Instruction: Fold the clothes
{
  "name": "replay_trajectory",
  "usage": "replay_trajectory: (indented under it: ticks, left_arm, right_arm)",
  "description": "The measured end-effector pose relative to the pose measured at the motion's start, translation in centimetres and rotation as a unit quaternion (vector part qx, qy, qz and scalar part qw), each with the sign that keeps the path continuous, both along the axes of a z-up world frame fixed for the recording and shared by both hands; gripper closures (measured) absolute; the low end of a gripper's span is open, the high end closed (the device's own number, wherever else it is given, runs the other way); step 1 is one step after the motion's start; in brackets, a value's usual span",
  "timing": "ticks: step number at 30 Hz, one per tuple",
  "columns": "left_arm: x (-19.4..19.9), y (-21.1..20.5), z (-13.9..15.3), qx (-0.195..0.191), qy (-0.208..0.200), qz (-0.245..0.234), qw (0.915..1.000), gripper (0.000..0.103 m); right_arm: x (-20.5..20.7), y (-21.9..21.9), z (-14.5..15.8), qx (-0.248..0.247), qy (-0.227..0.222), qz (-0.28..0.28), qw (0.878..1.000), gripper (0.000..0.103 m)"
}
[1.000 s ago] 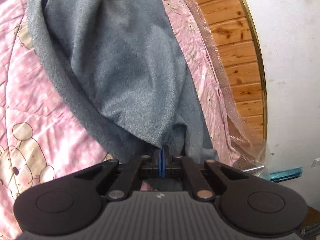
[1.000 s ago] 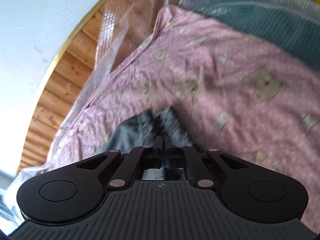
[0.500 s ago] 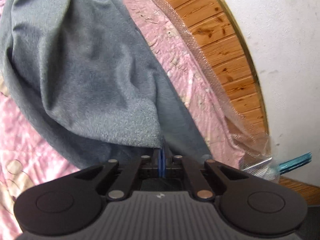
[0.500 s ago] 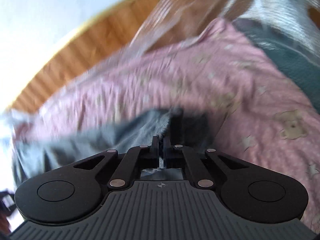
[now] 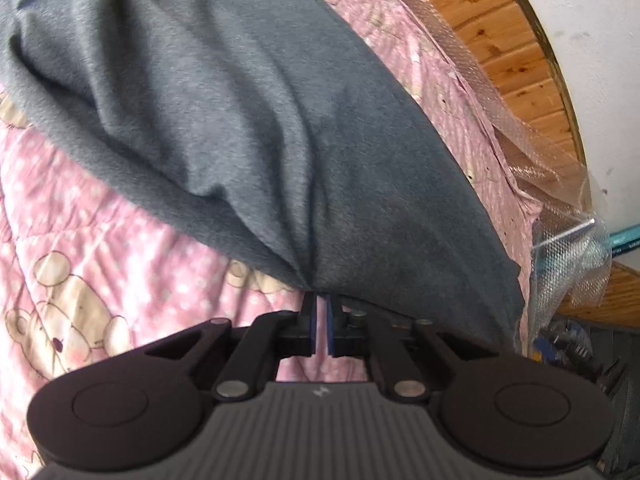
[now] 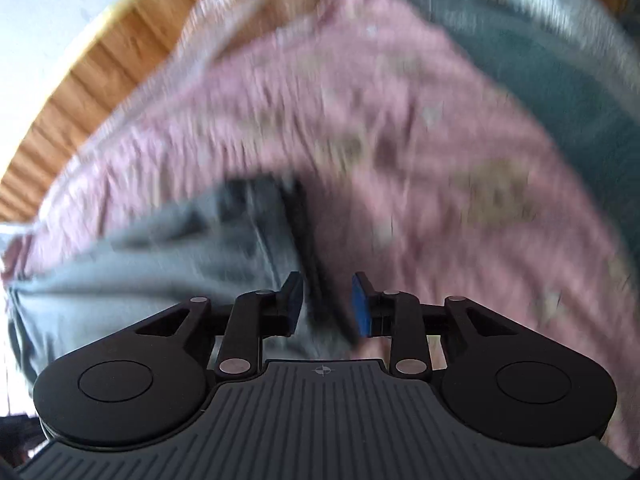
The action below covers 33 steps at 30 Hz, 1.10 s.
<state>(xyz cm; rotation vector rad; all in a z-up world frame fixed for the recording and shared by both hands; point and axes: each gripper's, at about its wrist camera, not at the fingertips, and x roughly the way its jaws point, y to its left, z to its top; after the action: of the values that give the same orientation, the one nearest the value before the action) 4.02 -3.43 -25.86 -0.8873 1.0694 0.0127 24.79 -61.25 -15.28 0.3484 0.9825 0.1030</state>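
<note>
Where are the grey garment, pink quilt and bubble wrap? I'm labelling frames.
Garment [image 5: 248, 112]: left wrist view, middle folds.
Quilt [image 5: 120, 264]: left wrist view, bear print.
Bubble wrap [image 5: 568, 264]: left wrist view, crumpled end.

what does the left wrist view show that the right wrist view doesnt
Only the left wrist view: sharp teddy bear prints on the quilt, a crinkled clear plastic bag, and the left gripper nearly closed at the grey garment's edge.

Only the right wrist view: the right gripper, whose jaws have just been opening, standing apart around a dark fold of the garment; everything is motion-blurred.

Both: the grey garment, pink quilt, wooden headboard.
</note>
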Motion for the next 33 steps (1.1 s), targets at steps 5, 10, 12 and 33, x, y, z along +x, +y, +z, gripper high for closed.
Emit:
replay_trajectory:
  ticks: [5,10,12,33]
  left_arm:
    - [0.9,-1.8,0.6,0.015,-0.002,-0.026,0.9995,0.098]
    - [0.8,-2.8,2.4,0.036,-0.031,-0.036,0.9982,0.098]
    - [0.2,-2.4,2.8,0.034,-0.042,-0.021,0.9983,0.098]
    - [3.0,-0.3,0.4,0.005,-0.032,0.068,0.9972,0.086]
  right_arm:
    - [6.0,4.1,0.6,-0.048,-0.031,0.066,0.996,0.053]
    - [10.9,8.7,-3.1,-0.090,0.008,0.174,0.981,0.080]
    - [11.5,8.8,-3.2,-0.108,-0.001,0.174,0.979,0.097]
    - [0.4,2.8,-3.0,0.005,-0.034,0.093,0.995,0.098]
